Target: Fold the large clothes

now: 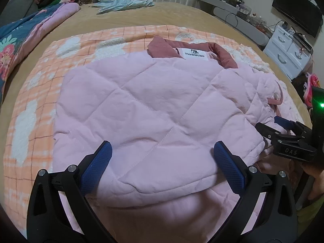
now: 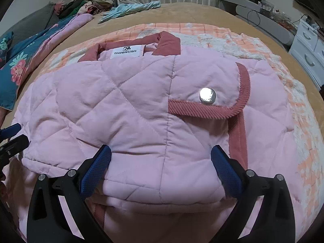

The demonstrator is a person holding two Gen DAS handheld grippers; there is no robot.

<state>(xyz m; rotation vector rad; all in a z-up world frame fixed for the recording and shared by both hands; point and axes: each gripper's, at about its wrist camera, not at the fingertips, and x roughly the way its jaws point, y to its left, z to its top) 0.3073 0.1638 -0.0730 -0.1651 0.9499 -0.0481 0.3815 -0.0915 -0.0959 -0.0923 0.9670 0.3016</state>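
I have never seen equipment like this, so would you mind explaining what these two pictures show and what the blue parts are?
No robot here: a person holds a two-finger tool in each hand, each carrying a fisheye camera looking along its fingers. One picture is from the left gripper, the other from the right gripper. The blue ridged parts are the fingers. Both grippers are open, holding nothing, over a pink quilted jacket lying on an orange checked blanket on a bed.
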